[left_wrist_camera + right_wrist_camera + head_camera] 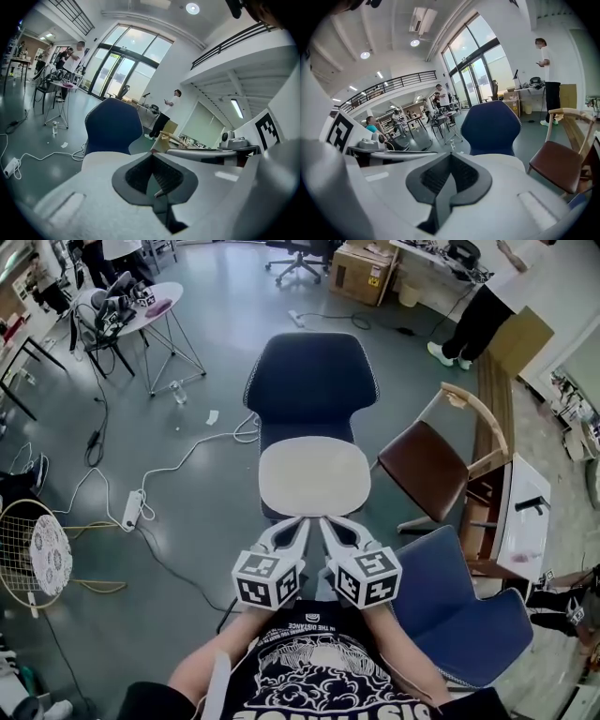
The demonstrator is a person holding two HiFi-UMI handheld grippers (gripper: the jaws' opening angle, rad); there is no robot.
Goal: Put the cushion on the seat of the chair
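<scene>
A cream oval cushion [314, 476] hangs level over the seat of the dark blue chair [311, 381] and hides most of that seat. Whether it rests on the seat I cannot tell. Both grippers pinch its near edge side by side. My left gripper [302, 520] is shut on the cushion's rim, and my right gripper [327, 520] is shut on it just beside. In the left gripper view the cushion [101, 159] spreads beyond the closed left gripper [152, 157], with the chair back [112, 126] behind. In the right gripper view the right gripper [451, 157] meets the cushion [501, 161] before the chair back [490, 126].
A brown wooden chair [431, 465] stands right of the blue one, with a white table [525, 521] and another blue chair [459, 606] nearer me. Cables and a power strip [131, 510] lie on the floor at left, by a wire basket [33, 554]. A person [478, 315] stands far right.
</scene>
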